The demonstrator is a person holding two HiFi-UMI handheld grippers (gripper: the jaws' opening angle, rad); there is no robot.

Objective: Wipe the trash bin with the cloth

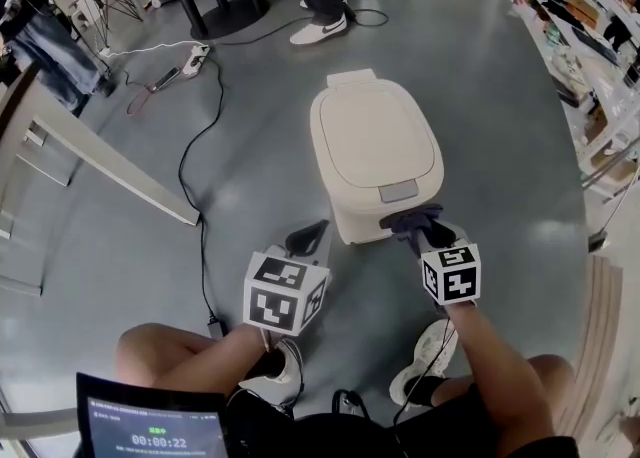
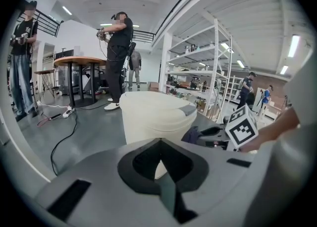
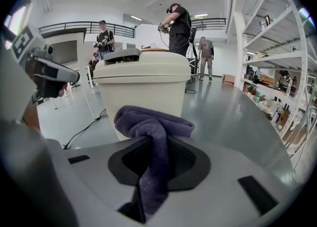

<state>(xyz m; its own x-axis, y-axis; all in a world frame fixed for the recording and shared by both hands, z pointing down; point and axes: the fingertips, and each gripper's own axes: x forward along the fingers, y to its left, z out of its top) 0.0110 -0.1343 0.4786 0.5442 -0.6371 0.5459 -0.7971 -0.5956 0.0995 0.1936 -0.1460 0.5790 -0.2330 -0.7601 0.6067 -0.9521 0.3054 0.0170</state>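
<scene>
At the bin (image 1: 375, 151) front, right gripper (image 1: 428, 232) pinches the cloth (image 1: 413, 217): press flat, sweep evenly; left gripper (image 1: 307, 238) closed, empty.

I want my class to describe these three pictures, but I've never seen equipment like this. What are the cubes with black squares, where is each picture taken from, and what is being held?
There is no robot here. A person holds a two-jaw gripper in each hand, and the marker cubes are parts of those grippers. The head view comes from a camera on the person's head, looking down at the grey floor, where a cream trash bin stands with its lid closed. The other two pictures come from cameras riding on each gripper, looking along its jaws. The right gripper is shut on a purple cloth, near the bin's front. The left gripper has its jaws together with nothing between them.
</scene>
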